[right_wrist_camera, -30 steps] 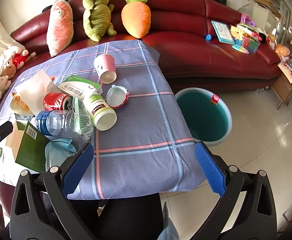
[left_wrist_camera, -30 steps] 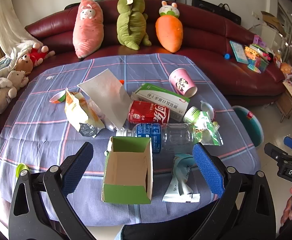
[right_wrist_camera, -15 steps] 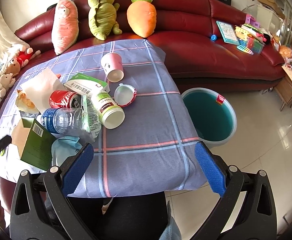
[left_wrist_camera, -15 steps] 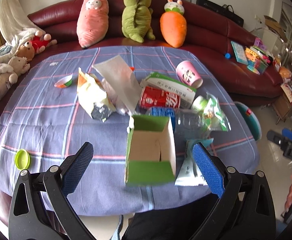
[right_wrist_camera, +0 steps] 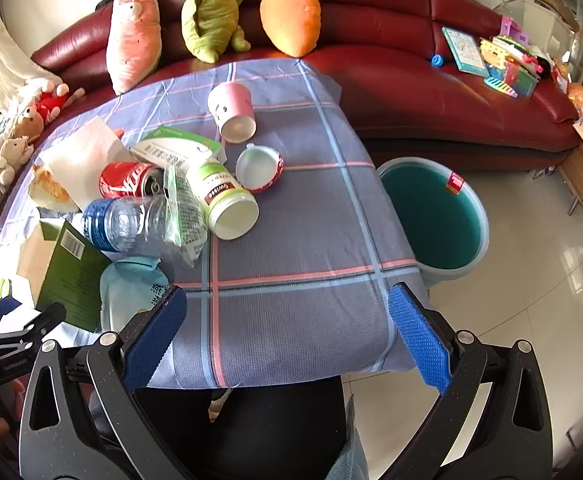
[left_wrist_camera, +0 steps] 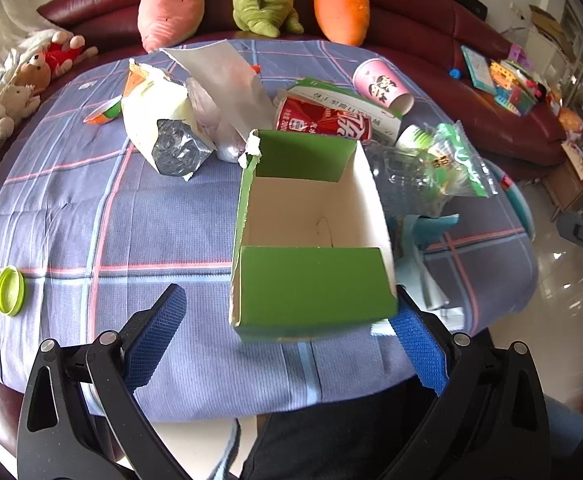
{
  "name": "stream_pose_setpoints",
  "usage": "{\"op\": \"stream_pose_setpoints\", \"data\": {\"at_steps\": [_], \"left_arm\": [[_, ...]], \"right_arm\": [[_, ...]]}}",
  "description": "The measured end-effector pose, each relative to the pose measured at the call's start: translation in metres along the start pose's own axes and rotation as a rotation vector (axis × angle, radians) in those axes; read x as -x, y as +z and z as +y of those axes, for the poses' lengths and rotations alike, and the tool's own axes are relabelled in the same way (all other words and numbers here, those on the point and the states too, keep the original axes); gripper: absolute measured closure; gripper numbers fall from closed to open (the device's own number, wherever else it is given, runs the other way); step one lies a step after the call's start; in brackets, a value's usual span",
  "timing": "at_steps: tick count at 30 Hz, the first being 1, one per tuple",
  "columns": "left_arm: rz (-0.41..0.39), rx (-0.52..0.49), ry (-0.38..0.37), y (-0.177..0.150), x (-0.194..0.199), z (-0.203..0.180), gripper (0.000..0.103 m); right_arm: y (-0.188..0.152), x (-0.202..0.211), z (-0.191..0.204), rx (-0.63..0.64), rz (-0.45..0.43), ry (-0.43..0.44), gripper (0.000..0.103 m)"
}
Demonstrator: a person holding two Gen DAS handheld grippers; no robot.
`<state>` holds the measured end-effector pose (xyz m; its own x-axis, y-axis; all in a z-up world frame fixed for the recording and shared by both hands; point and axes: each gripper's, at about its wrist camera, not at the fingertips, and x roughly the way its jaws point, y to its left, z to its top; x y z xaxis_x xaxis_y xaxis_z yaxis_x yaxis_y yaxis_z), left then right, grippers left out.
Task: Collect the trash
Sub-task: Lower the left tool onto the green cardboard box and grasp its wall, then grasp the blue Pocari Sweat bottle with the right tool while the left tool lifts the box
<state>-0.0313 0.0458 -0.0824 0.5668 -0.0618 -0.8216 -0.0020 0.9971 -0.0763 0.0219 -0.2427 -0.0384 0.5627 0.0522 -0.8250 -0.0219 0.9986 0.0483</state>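
Note:
Trash lies on a checked tablecloth (left_wrist_camera: 91,208). An open green carton (left_wrist_camera: 311,240) lies closest, its near end between my left gripper's (left_wrist_camera: 287,332) open fingers, apart from both pads. Behind it lie a red cola can (left_wrist_camera: 323,124), a clear water bottle (right_wrist_camera: 127,220), a snack bag (left_wrist_camera: 163,128), a pink paper cup (left_wrist_camera: 383,88) and a white jar (right_wrist_camera: 223,196). My right gripper (right_wrist_camera: 287,332) is open and empty over the table's near right corner. A teal bin (right_wrist_camera: 435,220) stands on the floor to the right of the table.
A lime green cap (left_wrist_camera: 10,290) lies near the table's left edge. A red-rimmed lid (right_wrist_camera: 259,168) lies by the jar. A red sofa (right_wrist_camera: 411,80) with plush toys and clutter curves behind the table. Glossy floor tiles (right_wrist_camera: 551,300) lie on the right.
My left gripper has moved forward and down to the green carton, which now sits between its fingers. My right gripper has edged closer to the table; the trash has not moved.

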Motion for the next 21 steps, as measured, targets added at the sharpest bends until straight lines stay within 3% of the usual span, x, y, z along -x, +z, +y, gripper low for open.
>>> {"op": "stream_pose_setpoints", "data": {"at_steps": [4,7,13,15,21], "left_arm": [[-0.006,0.004,-0.007,-0.003,-0.019,0.002,0.004],[0.003,0.020,-0.044,0.004,-0.024,0.009,0.041],[-0.046,0.086,-0.061,0.020,0.003,0.047,0.042],[-0.066,0.113,-0.077,0.028,0.015,0.061,0.042],[-0.129,0.156,-0.087,0.058,0.039,0.101,0.042]], "right_arm": [[0.001,-0.006,0.005,0.028,0.011,-0.007,0.006],[0.009,-0.004,0.012,0.063,0.007,-0.007,0.006],[0.037,0.001,0.050,0.252,-0.007,0.030,0.006],[0.050,-0.002,0.076,0.349,0.007,0.083,0.006],[0.056,-0.030,0.156,0.660,0.076,0.137,0.006]]}}
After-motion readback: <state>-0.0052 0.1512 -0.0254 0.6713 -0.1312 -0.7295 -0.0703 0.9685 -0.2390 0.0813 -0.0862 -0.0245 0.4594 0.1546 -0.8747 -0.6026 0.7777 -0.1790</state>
